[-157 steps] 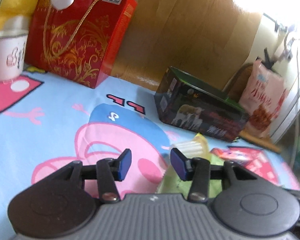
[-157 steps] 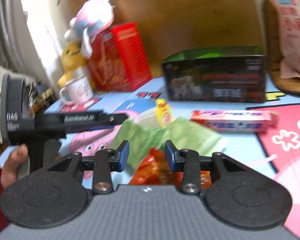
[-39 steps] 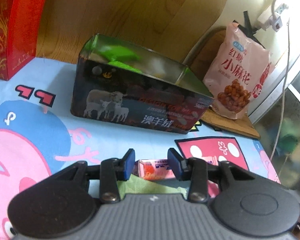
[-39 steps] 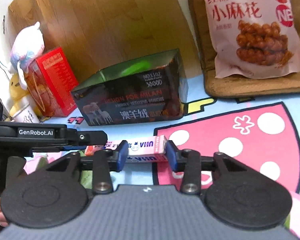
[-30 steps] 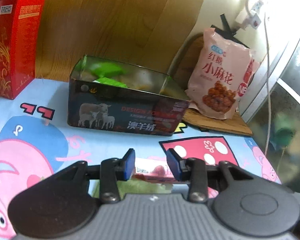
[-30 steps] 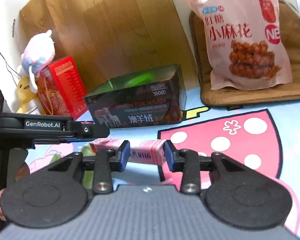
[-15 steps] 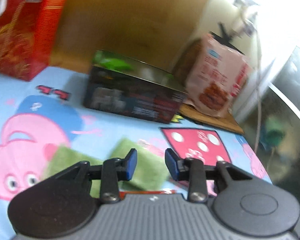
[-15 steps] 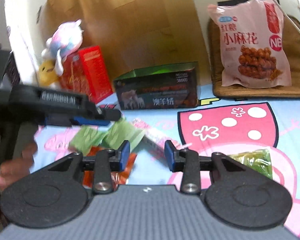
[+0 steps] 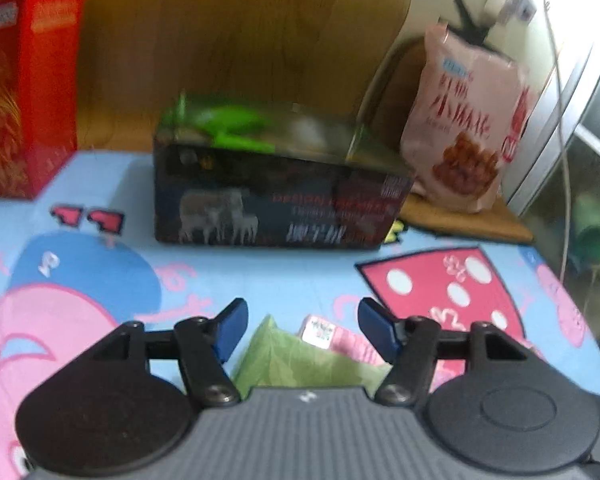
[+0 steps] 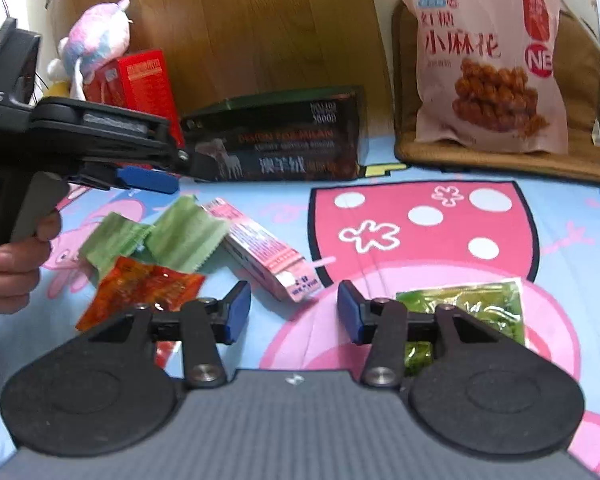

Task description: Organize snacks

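Observation:
A dark open box (image 9: 276,196) with green packets inside stands at the back of the cartoon mat; it also shows in the right wrist view (image 10: 284,148). A pink carton (image 10: 260,248) lies flat on the mat beside two green packets (image 10: 180,236) and an orange packet (image 10: 148,288). A green candy packet (image 10: 472,312) lies at the right. My right gripper (image 10: 294,312) is open and empty just in front of the carton. My left gripper (image 9: 300,330) is open and empty above a green packet (image 9: 300,360) and the carton's end (image 9: 332,336); it also shows in the right wrist view (image 10: 148,180).
A large pink snack bag (image 10: 488,64) leans on a brown cushion (image 10: 580,160) at the back right. A red gift box (image 9: 24,88) and plush toys (image 10: 92,44) stand at the back left. A wooden board forms the back wall.
The pink carton was lifted in the right gripper, then let go; it now lies on the mat. Both grippers have opened wider. The right one has drawn back.

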A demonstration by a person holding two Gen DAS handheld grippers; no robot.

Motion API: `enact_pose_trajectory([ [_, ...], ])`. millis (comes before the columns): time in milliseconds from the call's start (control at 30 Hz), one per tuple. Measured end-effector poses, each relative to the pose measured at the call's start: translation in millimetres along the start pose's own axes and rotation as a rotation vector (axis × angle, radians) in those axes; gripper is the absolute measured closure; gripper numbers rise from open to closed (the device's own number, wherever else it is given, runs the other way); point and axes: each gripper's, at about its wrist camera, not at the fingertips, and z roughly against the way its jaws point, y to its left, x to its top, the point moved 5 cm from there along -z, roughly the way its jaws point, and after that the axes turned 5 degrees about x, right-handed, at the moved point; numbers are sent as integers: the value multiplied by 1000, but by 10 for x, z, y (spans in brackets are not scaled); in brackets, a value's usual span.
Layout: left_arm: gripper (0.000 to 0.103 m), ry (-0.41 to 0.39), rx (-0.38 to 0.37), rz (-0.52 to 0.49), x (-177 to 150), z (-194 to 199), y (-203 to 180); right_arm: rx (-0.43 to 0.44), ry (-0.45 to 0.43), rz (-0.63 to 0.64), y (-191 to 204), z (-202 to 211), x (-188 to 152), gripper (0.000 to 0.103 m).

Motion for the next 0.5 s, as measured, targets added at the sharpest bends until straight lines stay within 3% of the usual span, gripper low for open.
enact_pose_trajectory([
  [133, 43, 30, -72, 19, -116, -106, -34, 3, 11, 42, 57, -124, 57, 59],
  [167, 43, 27, -72, 15, -121, -102, -52, 0, 13, 55, 73, -162, 73, 64],
  [300, 45, 31, -79, 25, -72, -107, -51, -12, 7, 83, 130, -266, 140, 66],
  [500, 49, -49, -115, 66, 113, 91, -1, -22, -92, 120, 180, -172, 306, 67],
])
